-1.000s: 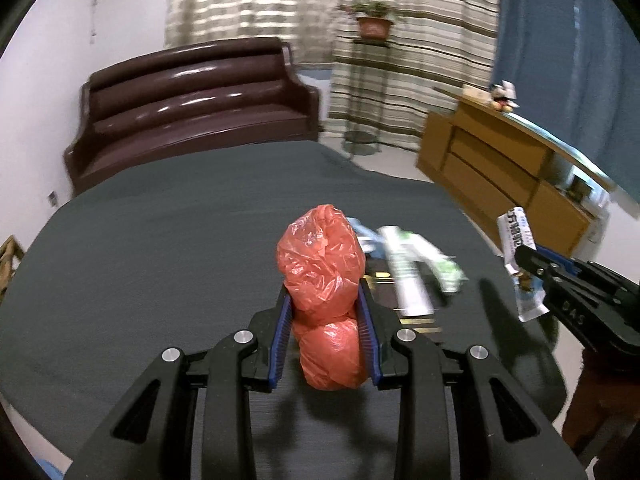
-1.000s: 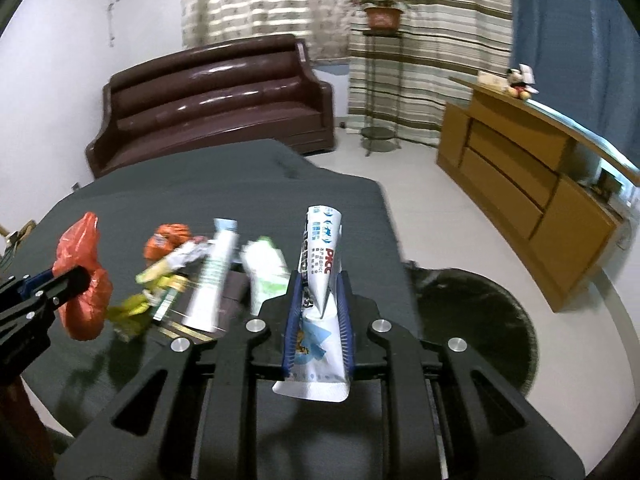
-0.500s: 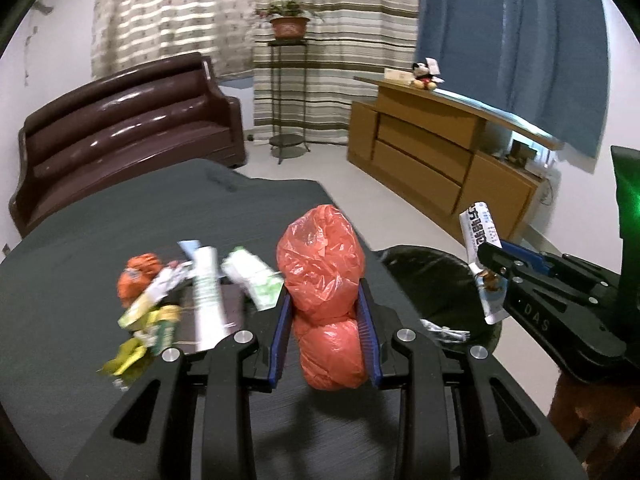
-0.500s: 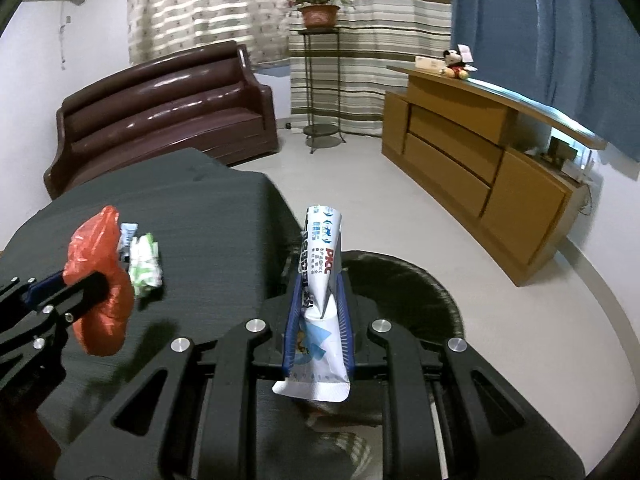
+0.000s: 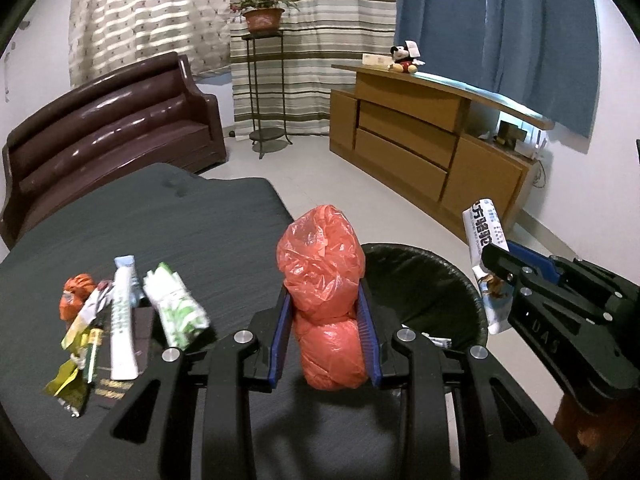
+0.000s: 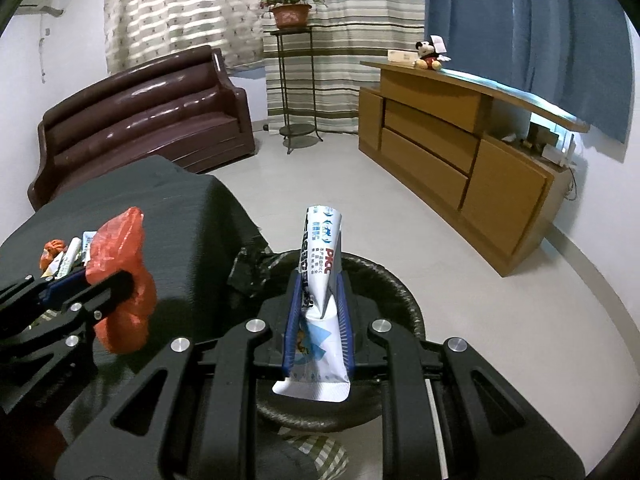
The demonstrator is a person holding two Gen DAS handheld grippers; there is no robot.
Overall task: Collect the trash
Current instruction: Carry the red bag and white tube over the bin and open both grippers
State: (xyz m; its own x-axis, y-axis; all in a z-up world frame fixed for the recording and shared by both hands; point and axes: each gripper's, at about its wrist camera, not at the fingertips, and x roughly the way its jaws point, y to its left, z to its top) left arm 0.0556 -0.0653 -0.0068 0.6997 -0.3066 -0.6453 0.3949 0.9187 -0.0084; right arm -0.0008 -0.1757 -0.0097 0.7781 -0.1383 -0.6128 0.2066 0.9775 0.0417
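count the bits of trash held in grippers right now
2. A crumpled red plastic bag is clamped in the left gripper at the table edge; a white printed packet is clamped in the right gripper over the black bin.

My left gripper and right gripper are matte black with silver screws and ribbed blue pads; the right carries embossed "DAS" lettering.
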